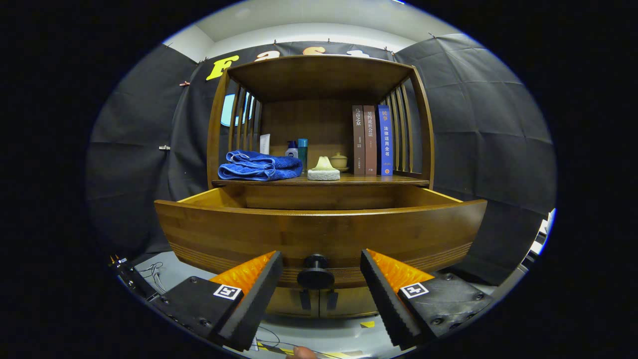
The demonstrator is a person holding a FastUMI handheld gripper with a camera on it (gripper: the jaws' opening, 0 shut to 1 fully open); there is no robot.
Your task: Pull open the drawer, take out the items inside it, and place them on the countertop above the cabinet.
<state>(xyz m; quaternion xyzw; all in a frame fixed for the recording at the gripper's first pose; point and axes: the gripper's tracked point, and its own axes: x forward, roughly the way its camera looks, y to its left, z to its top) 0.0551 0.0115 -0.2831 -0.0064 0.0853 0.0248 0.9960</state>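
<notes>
The tongs (321, 267) stand spread, with the drawer knob (315, 272) in the gap between the two fingers (259, 294). Neither finger touches the knob; open space shows on both sides of it.

The drawer (319, 234) is pulled out of the wooden cabinet (319, 75). Its curved front panel lies just ahead of the fingertips. The inner side walls and rear wall are visible above the front panel; the drawer floor is hidden behind the panel, so its contents cannot be determined.

The table (359, 180), the surface directly above the drawer, carries the following items:
- Folded blue towel (260, 166), at 10 o'clock from the knob.
- Pale sponge-like block (323, 170), at 12 o'clock from the knob, just beside the towel.
- Two small bottles (298, 148), behind the towel, close together.
- Small lidded pot (339, 160), behind the block.
- Three upright books (372, 139), at 1 o'clock from the knob, against the slatted side of the cabinet.

A fingertip of a person (303, 353) shows below the tongs, at 6 o'clock from the knob.
</notes>
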